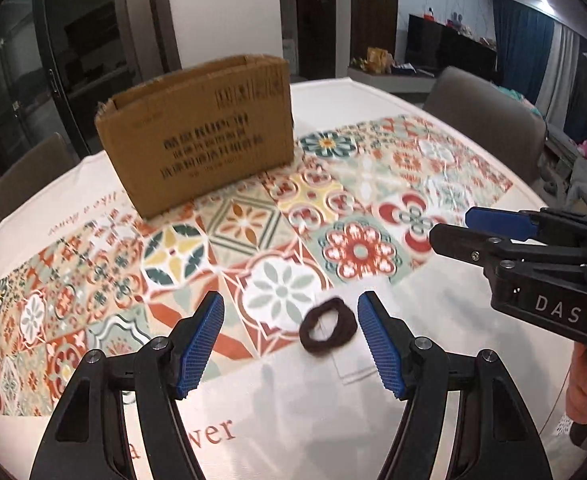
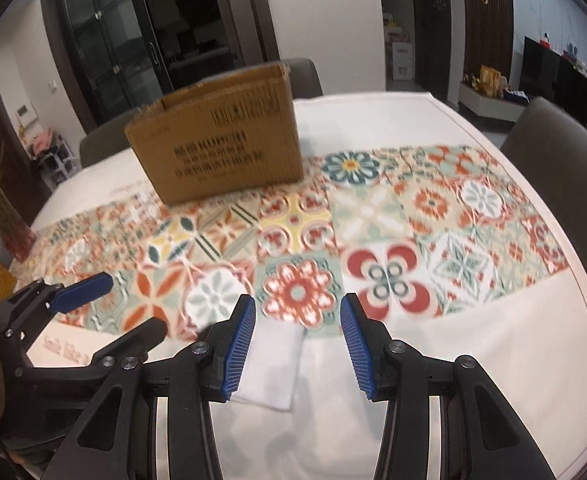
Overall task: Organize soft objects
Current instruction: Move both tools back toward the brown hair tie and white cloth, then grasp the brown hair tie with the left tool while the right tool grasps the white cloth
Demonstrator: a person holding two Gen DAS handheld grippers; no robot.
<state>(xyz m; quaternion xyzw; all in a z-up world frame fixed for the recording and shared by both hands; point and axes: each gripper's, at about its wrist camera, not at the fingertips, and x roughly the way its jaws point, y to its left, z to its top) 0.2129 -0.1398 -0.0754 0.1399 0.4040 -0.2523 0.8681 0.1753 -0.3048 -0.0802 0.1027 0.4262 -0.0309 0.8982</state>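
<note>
Blue ribbed pads of the left gripper (image 1: 291, 346) stand wide apart, nothing held. Between them, nearer the right pad, a dark brown hair tie (image 1: 326, 327) lies flat on the white tablecloth (image 1: 433, 360), a fuzzy oval ring, edges blurred. Beyond, a cardboard box (image 1: 197, 136), open-topped, stands on the tile-patterned band; its print is smeared, unreadable. The right gripper (image 1: 449, 228) enters from the right, seen side-on, its body marked "DAS".

Right wrist view: right gripper (image 2: 298, 344) spread wide, empty. A folded white cloth (image 2: 271, 364) lies under the left pad, partly hidden, hard to separate from the tablecloth. The hair tie is out of sight. Left gripper (image 2: 133, 304) at lower left, open. Box (image 2: 221, 148) blurred.
</note>
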